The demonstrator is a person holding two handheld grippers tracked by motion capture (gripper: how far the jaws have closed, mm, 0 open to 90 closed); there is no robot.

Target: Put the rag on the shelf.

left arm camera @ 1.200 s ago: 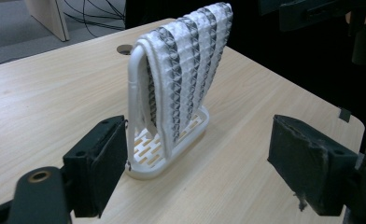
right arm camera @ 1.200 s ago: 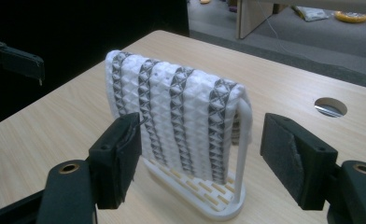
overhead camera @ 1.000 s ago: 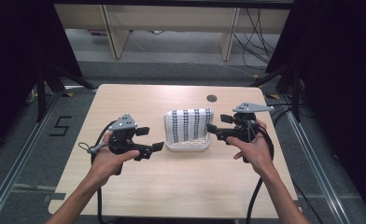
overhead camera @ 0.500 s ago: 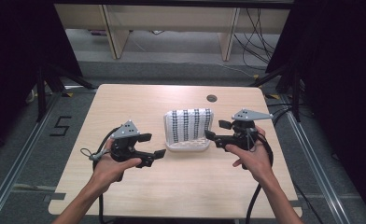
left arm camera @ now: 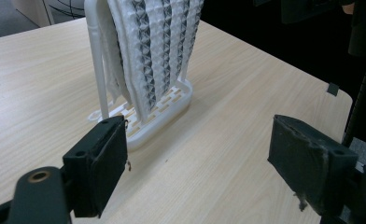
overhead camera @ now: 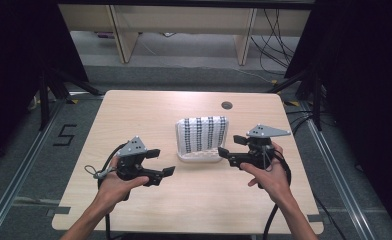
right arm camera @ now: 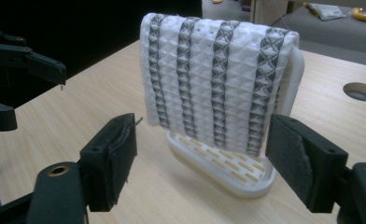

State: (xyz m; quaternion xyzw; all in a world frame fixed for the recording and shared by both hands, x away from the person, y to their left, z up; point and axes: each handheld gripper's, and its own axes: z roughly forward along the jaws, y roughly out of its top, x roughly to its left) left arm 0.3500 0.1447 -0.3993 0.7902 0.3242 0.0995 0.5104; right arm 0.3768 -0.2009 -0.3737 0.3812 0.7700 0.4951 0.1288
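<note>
The white rack [overhead camera: 200, 157] carries a folded cloth [overhead camera: 204, 134] that covers most of its frame, so only one upright post and the slotted base show past the fabric. In the left gripper view the top of the cloth [left arm camera: 148, 51] and the rack [left arm camera: 146, 126] run off the upper edge, and the far table corner fades into dark. The right gripper's far jaw is cut by the picture's lower right corner.

The cloth [right arm camera: 214, 79] is a quilted weave of small raised diamonds, white with dark vertical stripes, draped over the top bar in soft folds. The rack [right arm camera: 228, 175] is smooth white plastic, an oval tray pierced by rows of short slots, with rounded tube uprights. The table [overhead camera: 134, 120] is pale wood-grain laminate with a round cable hole [overhead camera: 227, 105].

The left gripper [overhead camera: 166, 171] has its padded black fingers [left arm camera: 104, 165] spread wide, nothing between them; the rack stands ahead of them, nearer the left finger. The right gripper [overhead camera: 224, 152] has just been opening its jaws, and its fingers [right arm camera: 113, 161] stand wide apart with nothing pinched; the cloth and rack sit just beyond the gap, centred between the fingers. The pads look worn, with frayed threads at their edges.
</note>
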